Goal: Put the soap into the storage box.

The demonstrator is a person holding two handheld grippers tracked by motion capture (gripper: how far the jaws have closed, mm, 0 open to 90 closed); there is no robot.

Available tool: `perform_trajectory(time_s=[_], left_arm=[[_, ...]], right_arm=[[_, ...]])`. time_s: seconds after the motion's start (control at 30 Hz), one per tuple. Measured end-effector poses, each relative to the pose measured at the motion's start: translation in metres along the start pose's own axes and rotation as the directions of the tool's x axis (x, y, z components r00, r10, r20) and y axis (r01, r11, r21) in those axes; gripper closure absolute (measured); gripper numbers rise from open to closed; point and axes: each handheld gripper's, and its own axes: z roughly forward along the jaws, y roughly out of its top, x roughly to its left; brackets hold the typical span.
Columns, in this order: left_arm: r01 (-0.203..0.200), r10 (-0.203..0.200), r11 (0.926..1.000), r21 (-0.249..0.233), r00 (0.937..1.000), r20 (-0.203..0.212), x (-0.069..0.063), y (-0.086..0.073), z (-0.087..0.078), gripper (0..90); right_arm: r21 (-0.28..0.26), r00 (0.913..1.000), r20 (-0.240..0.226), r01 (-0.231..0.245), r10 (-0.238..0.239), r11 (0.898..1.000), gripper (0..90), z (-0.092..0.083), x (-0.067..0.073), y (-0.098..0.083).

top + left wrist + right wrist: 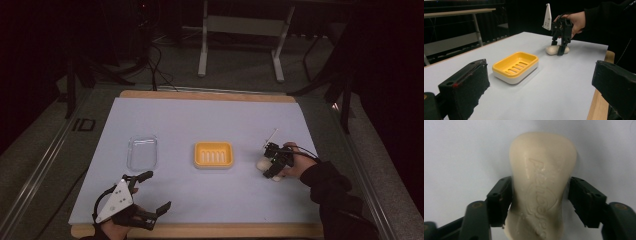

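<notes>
Item 1, bar of soap [541,185]: cream, oval, a raised brand word along its top face. It lies flat on the pale blue mat [200,120], to the right of the yellow soap dish [213,154] and well apart from it. In the high view its long axis runs roughly crosswise, one end toward the dish, the other toward the person's right hand. In the right gripper view that axis runs away from the camera, the far rounded end uppermost in frame.

Item 2, right gripper [267,166]: pointed down over the soap, jaws straddling its short width, both pads against its sides; pinching the bar. The soap appears to rest on the mat, not yet lifted.

Item 3, left gripper [152,192]: near the mat's front edge, left of the dish, jaws spread wide, nothing between them.

Item 4, clear lid [142,152]: flat on the mat, left of the dish.

Step in hand, as judged: securing the grasp on the soap. Next move calls for a straight lift, a carry leftward to the dish, and lining the bar's long axis with the dish's longer side before lowering.
</notes>
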Motion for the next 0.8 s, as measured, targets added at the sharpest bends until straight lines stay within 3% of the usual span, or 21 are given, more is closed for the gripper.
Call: perform_trajectory(time_s=[0.17,0.77,0.8], left_arm=[[0.001,-0.001,1.0,0.001,1.0,-0.001,0.0,0.0,0.0,1.2],[0.002,-0.002,1.0,-0.002,1.0,-0.003,0.001,0.0,0.0,1.2],[0.0,0.0,1.0,-0.001,1.0,-0.003,0.001,0.0,0.0,1.2]], right_arm=[[0.037,0.9999,0.002,0.011,-0.011,0.999,49.6,-0.001,0.004,0.005],[0.046,0.9985,0.017,0.052,-0.052,0.998,50.1,-0.009,0.005,0.007],[0.047,0.997,0.023,0.073,-0.074,0.996,50.1,-0.014,0.006,0.006]])
